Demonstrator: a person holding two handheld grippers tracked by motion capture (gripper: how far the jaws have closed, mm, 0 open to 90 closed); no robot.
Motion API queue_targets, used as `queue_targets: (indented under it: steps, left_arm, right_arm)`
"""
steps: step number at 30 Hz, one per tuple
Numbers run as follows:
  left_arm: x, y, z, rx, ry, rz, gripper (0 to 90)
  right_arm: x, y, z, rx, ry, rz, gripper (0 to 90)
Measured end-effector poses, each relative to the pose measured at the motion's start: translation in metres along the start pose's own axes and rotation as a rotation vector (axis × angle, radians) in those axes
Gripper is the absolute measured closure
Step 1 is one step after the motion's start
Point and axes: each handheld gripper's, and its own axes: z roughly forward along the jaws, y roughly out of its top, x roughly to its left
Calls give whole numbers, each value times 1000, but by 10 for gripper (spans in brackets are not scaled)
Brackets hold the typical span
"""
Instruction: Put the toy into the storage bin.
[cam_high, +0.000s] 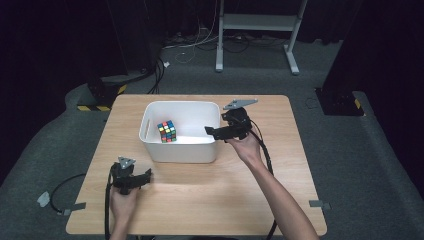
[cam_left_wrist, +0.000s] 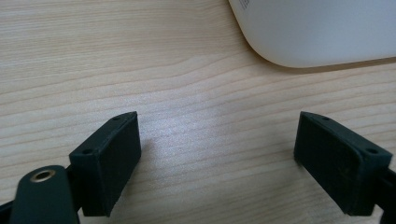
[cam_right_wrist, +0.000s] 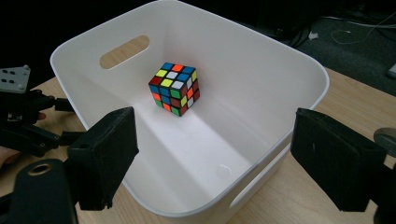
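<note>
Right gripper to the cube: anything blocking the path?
Only the bin wall. The right gripper hangs at the bin's rim with open, empty jaws, and the cube sits alone on the bin floor beyond the near wall. From above the rim, nothing visible is in the way.

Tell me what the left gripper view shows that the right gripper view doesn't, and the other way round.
Left gripper view alone: the bin's rounded outer corner from outside, above bare wood, between the left tool's open jaws.

Right gripper view alone: the bin's inside with a scrambled puzzle cube lying on its floor, the oval handle slot, the right tool's empty jaws, and the left tool farther off.

Both: the white bin and the wooden table.
</note>
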Motion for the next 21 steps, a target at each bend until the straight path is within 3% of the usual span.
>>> queue_targets:
  steps: [21]
  left_arm:
    - [0,0,0,0,1,1,149]
  right_arm:
    - [-6,-13,-20,-45,-5,28,157]
